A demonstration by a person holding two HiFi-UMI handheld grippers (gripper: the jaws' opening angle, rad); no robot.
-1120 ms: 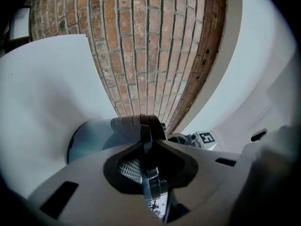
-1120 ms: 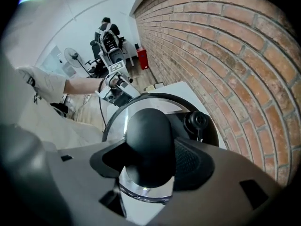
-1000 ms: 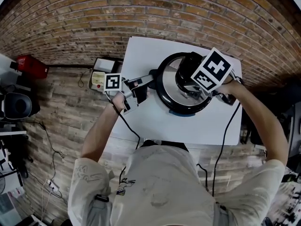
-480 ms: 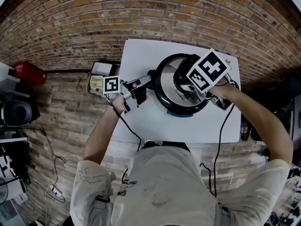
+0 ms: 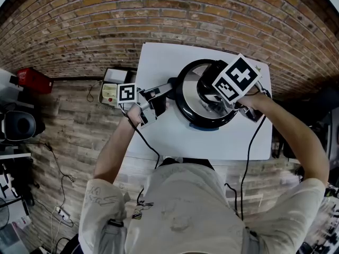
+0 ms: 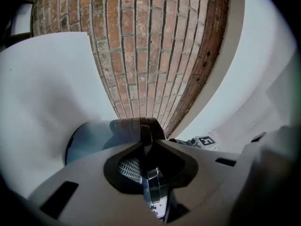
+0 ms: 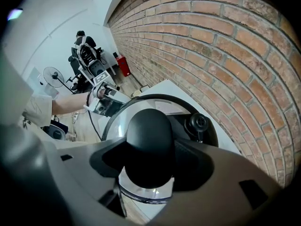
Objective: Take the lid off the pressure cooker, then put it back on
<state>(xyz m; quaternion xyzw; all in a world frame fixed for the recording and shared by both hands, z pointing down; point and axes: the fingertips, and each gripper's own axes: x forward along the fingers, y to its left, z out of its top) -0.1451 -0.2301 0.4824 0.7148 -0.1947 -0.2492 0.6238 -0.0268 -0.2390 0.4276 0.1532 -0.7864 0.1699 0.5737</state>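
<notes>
A steel pressure cooker point(image 5: 204, 102) stands on the white table point(image 5: 159, 62), with its lid point(image 7: 141, 108) on it. My right gripper point(image 7: 149, 149) points down over the lid and is shut on the black lid knob point(image 7: 149, 140); its marker cube point(image 5: 235, 78) hides the knob in the head view. A black valve point(image 7: 198, 122) sits behind the knob. My left gripper point(image 5: 167, 89) reaches in level from the left. It is shut on the cooker's dark side handle point(image 6: 145, 134), with the cooker body point(image 6: 89, 138) just beyond.
The table's left edge is close to my left hand. Beside it on the brick floor lie a small box with a red button point(image 5: 110, 91), a red case point(image 5: 34, 78) and cables point(image 5: 58, 168). A fan point(image 7: 51, 74) and a seated person point(image 7: 87, 51) are far off.
The right gripper's marker cube has twisted slightly about the knob. The left gripper and the cooker have kept still.
</notes>
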